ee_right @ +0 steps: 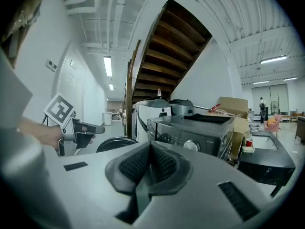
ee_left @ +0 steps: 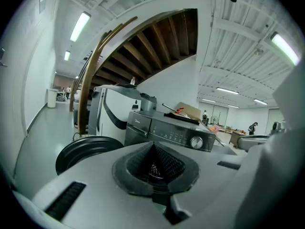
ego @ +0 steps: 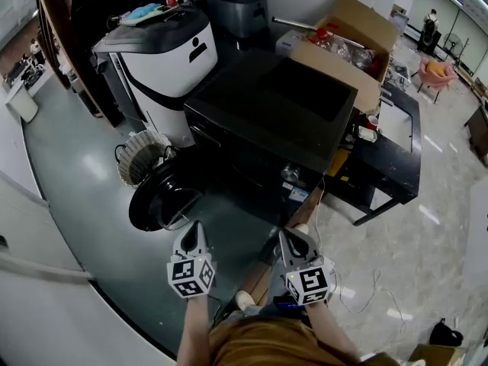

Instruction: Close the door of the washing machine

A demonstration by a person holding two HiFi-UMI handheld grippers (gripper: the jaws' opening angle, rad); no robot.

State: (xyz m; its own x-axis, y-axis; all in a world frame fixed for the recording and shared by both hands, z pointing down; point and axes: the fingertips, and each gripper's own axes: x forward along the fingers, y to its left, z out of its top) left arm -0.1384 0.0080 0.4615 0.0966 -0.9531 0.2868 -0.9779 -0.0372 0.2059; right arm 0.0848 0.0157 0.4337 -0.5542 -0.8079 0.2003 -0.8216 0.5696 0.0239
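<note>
The dark washing machine [ego: 274,120] stands in the middle of the head view, with its round black door [ego: 160,197] swung open to the left, low over the floor. My left gripper [ego: 192,239] is shut and empty, just in front of the door's near edge and apart from it. My right gripper [ego: 293,242] is also shut and empty, in front of the machine's right part. The left gripper view has the machine's control panel [ee_left: 171,132] and the open door [ee_left: 86,151] beyond the closed tips [ee_left: 153,147]. In the right gripper view the machine [ee_right: 195,130], the door [ee_right: 116,143] and the left gripper [ee_right: 88,128] lie ahead.
A white appliance [ego: 164,52] stands left of the machine, with a round wire-ribbed part [ego: 141,155] on the floor at its foot. A cardboard box [ego: 351,40] sits behind the machine. A low black table [ego: 389,151] is on the right. A wooden staircase [ee_right: 171,46] rises behind.
</note>
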